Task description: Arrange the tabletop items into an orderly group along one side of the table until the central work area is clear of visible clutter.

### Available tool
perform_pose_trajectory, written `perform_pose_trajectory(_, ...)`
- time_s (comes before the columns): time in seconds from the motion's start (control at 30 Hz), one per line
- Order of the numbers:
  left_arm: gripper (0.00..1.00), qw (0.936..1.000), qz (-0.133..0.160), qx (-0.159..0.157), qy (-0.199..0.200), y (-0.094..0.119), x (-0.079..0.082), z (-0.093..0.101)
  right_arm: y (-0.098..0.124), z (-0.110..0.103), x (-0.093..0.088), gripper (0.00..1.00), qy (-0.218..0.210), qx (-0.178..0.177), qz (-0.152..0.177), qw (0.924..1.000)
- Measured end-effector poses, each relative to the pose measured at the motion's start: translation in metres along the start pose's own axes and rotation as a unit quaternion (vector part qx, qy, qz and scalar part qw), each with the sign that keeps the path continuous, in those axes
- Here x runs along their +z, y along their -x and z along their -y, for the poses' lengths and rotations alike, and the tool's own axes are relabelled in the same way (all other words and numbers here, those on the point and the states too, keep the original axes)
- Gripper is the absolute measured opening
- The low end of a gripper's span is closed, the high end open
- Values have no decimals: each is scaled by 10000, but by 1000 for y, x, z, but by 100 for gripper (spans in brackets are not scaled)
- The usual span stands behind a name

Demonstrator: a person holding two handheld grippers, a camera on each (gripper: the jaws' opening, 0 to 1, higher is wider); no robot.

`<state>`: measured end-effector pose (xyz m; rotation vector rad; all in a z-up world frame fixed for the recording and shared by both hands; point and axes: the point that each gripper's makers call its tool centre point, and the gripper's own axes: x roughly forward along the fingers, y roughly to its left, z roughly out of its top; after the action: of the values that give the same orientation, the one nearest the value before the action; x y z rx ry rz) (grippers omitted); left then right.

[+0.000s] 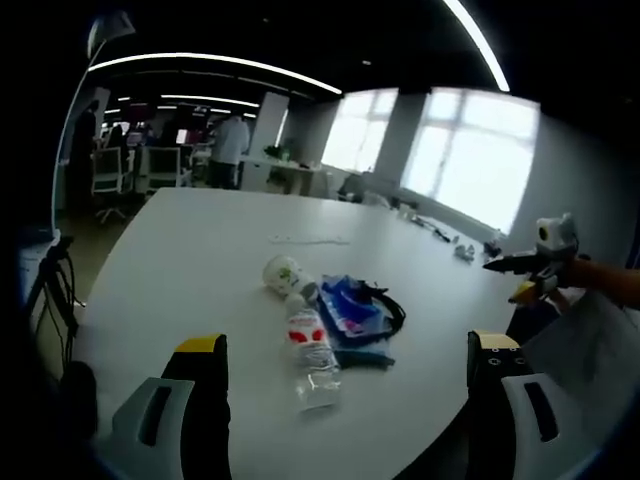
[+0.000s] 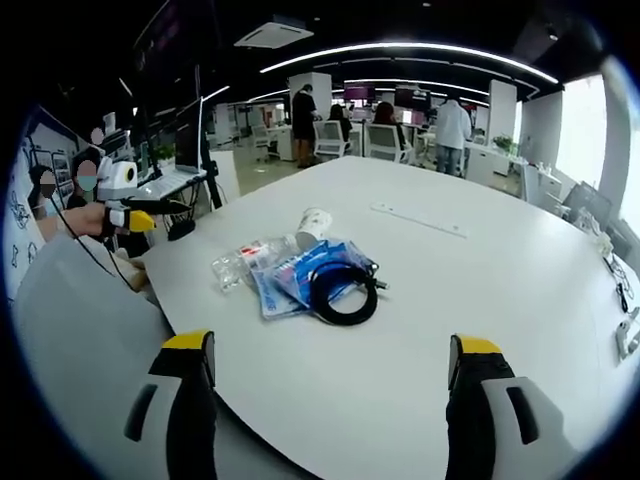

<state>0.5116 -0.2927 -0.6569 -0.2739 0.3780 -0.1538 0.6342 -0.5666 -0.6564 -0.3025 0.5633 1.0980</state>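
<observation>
Near the middle of the white table (image 1: 200, 260) lies a small heap. It holds a white paper cup (image 1: 285, 273) on its side, a clear plastic bottle (image 1: 312, 360) lying flat, blue packets (image 1: 350, 310) and a coiled black cable (image 1: 388, 305). My left gripper (image 1: 347, 345) is open and empty, on the near side of the bottle. The right gripper (image 1: 525, 265) comes in from the right, off the table edge. In the right gripper view the cup (image 2: 312, 225), bottle (image 2: 245, 262), packets (image 2: 295, 275) and cable (image 2: 345, 290) lie beyond my open, empty right gripper (image 2: 333, 345). The left gripper (image 2: 140, 218) hovers at the left.
A thin white strip (image 2: 420, 220) lies on the table beyond the heap. Small items (image 2: 625, 335) sit near the table's right edge. Office chairs (image 2: 385, 140), desks and standing people (image 2: 455, 125) fill the background. A lamp stand (image 1: 70, 150) rises at the left.
</observation>
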Motion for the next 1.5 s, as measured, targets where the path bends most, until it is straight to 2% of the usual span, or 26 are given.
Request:
perform_pose_trajectory(0.2, 97, 10000, -14, 49, 32, 0, -2, -3, -3, 0, -4, 92, -58, 48, -67, 9999)
perform_pose_trajectory(0.33, 97, 10000, 5, 41, 16, -3, 0, -4, -7, 2, 0, 93, -94, 69, -32, 9999)
perform_pose_trajectory(0.57, 97, 10000, -70, -7, -27, -9, -2, -6, -22, 1, 7, 90, -35, 211, -112, 9997)
perform_pose_trajectory(0.7, 96, 9999, -96, -29, 0, -12, -3, -9, -33, -1, 7, 89, 202, 313, -245, 9990)
perform_pose_trajectory(0.8, 97, 9999, -103, -38, -24, -14, -4, -10, -37, -1, 10, 89, 157, 361, -231, 9990)
perform_pose_trajectory(0.9, 97, 9999, -137, -31, -29, -16, -5, -13, -46, -3, 16, 89, 87, 430, -170, 9989)
perform_pose_trajectory(1.03, 96, 9999, -110, -48, -27, -21, -1, -16, -61, -7, 27, 85, 235, 533, -188, 9981)
perform_pose_trajectory(1.33, 95, 9999, -105, -107, -70, -32, 3, -20, -98, -19, 55, 84, 369, 835, -70, 9958)
perform_pose_trajectory(1.5, 95, 9998, -154, -83, -80, -35, 2, -27, -112, -21, 59, 84, 422, 901, -114, 9950)
